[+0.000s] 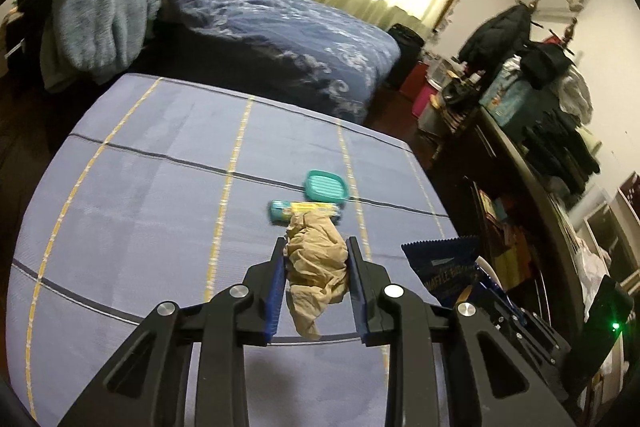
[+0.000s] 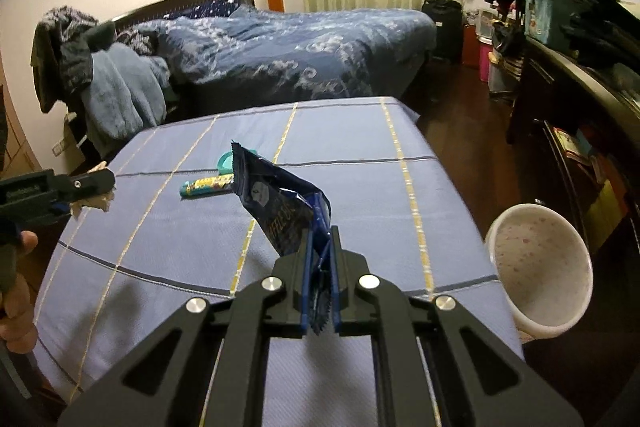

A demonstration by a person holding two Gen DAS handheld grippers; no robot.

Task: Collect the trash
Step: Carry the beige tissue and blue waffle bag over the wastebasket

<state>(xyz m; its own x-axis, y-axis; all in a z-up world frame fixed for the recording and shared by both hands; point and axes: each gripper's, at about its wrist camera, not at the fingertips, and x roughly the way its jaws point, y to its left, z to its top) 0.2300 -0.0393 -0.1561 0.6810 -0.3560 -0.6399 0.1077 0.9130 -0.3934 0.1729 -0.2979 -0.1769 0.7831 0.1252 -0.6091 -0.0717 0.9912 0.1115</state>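
Observation:
My left gripper (image 1: pixel 316 247) is shut on a crumpled brown paper wad (image 1: pixel 316 263) and holds it above the blue checked tablecloth (image 1: pixel 140 195). My right gripper (image 2: pixel 322 231) is shut on a dark blue snack wrapper (image 2: pixel 276 203), which sticks up above the table; the wrapper also shows in the left wrist view (image 1: pixel 440 263). A teal and yellow tube (image 2: pixel 206 185) lies on the cloth, with a teal soap dish (image 1: pixel 326 187) just behind it. The left gripper (image 2: pixel 86 193) with the paper shows at the left edge of the right wrist view.
A white bin (image 2: pixel 540 267) with a speckled inside stands off the table's right edge. A bed with a blue quilt (image 2: pixel 300 55) lies behind the table. A dark cabinet (image 2: pixel 580 115) piled with clothes runs along the right wall.

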